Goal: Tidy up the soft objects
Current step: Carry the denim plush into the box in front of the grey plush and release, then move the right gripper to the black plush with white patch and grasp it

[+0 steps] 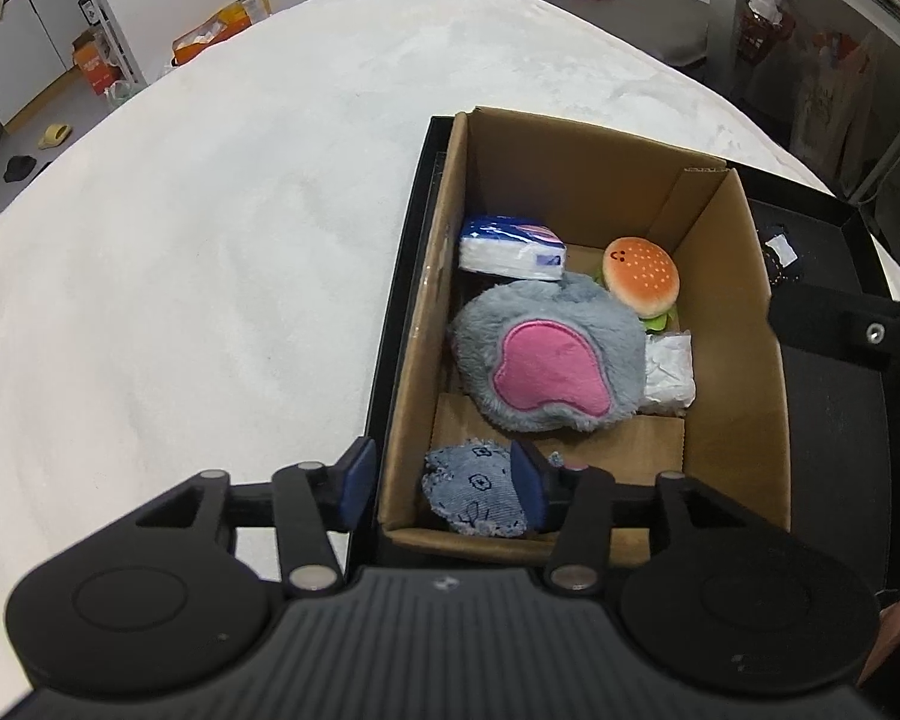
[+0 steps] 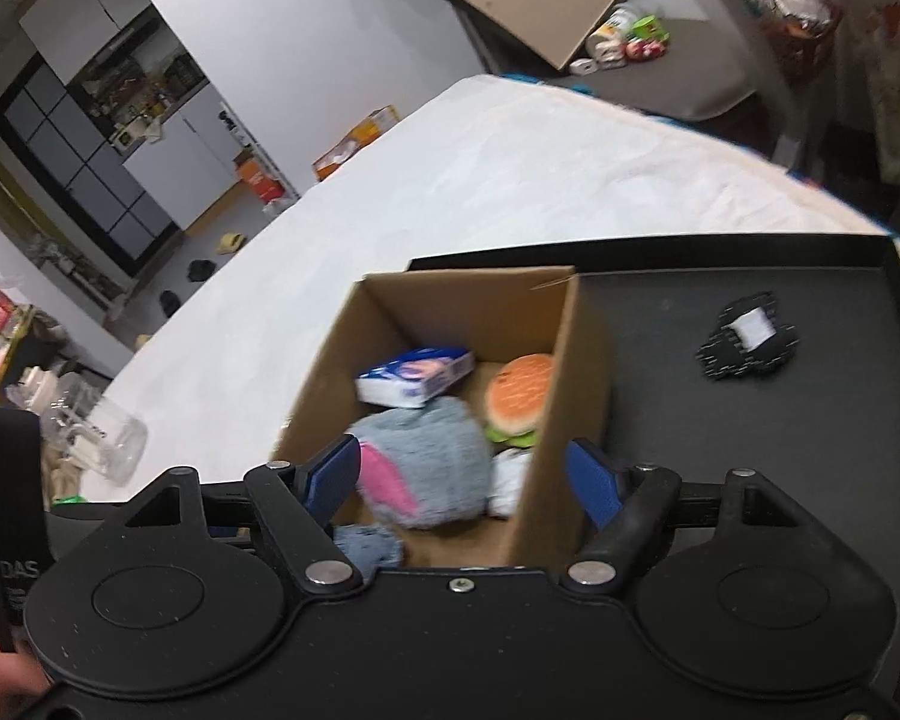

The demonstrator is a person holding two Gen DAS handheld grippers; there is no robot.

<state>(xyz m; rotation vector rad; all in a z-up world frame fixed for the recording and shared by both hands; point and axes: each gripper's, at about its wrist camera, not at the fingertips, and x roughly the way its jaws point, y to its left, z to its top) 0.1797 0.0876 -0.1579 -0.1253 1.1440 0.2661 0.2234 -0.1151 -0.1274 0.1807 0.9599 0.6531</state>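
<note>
A wide white plush surface (image 1: 222, 228) fills the left of both views; beyond its far edge lie a grey floor, white cabinets, an orange carton (image 1: 219, 30) and a yellow slipper (image 1: 54, 135), and the right wrist view adds a dark gridded cabinet (image 2: 84, 180) against the wall and a clear glass jar (image 2: 111, 441) lying at the surface's left edge. Right of the bare stretch sits a black tray (image 2: 840, 480) holding an open cardboard box (image 1: 744, 312) at its left end. Inside the box, from left to right, are a frayed blue denim patch (image 1: 474, 495) with small printed motifs in the near left corner, a blue-and-white tissue pack (image 1: 510, 246) at the back, a fluffy grey plush (image 1: 546, 354) with a pink felt patch in the middle, a small burger plush (image 1: 642, 276) with an orange bun and green lettuce edge, and a crumpled white packet (image 1: 669, 369) against the right wall. On the tray's bare right part lies a small black item (image 2: 747, 339) with a white label. The left gripper (image 1: 444, 483) hangs over the box's near left corner, its blue pads parted astride the box wall, 1 just above the denim patch, grasping nothing. The right gripper (image 2: 462, 480) is likewise spread wide above the box, with nothing held.
</note>
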